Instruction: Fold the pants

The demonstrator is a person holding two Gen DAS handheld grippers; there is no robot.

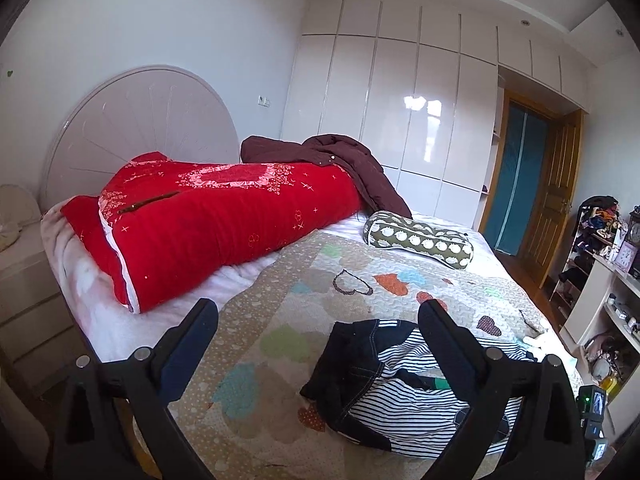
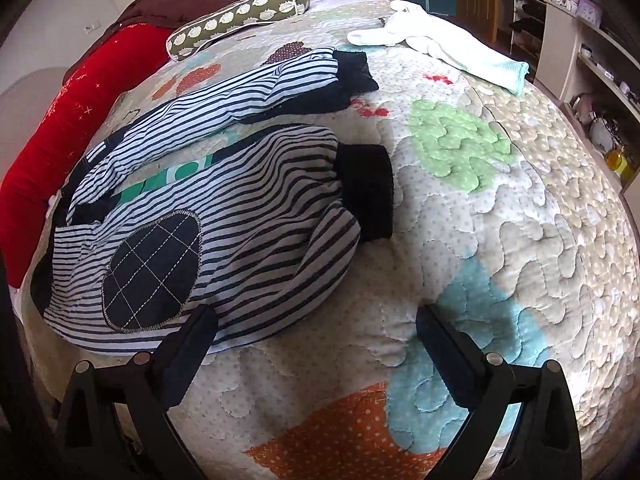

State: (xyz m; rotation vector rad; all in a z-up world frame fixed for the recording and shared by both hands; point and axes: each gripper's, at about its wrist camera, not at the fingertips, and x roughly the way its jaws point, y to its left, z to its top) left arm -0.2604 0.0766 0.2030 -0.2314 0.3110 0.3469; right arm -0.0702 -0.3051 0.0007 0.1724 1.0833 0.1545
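Small striped pants [image 2: 224, 184] with a dark waistband, black cuffs [image 2: 366, 190] and a dark oval knee patch [image 2: 150, 268] lie crumpled on the quilted bedspread [image 2: 500, 220], legs spread apart. They also show in the left wrist view [image 1: 384, 380], waistband end toward me. My left gripper [image 1: 318, 316] is open and empty, held above the bed near the waistband. My right gripper [image 2: 316, 324] is open and empty, low over the quilt just beside the near pant leg, its left finger [image 2: 188, 344] at the leg's edge.
A red quilt roll [image 1: 224, 228], a maroon coat [image 1: 344, 164] and a green bolster pillow [image 1: 420, 240] lie toward the headboard. White and mint clothes [image 2: 440, 48] lie at the bed's far side. Shelves [image 1: 608, 288] stand to the right of the bed.
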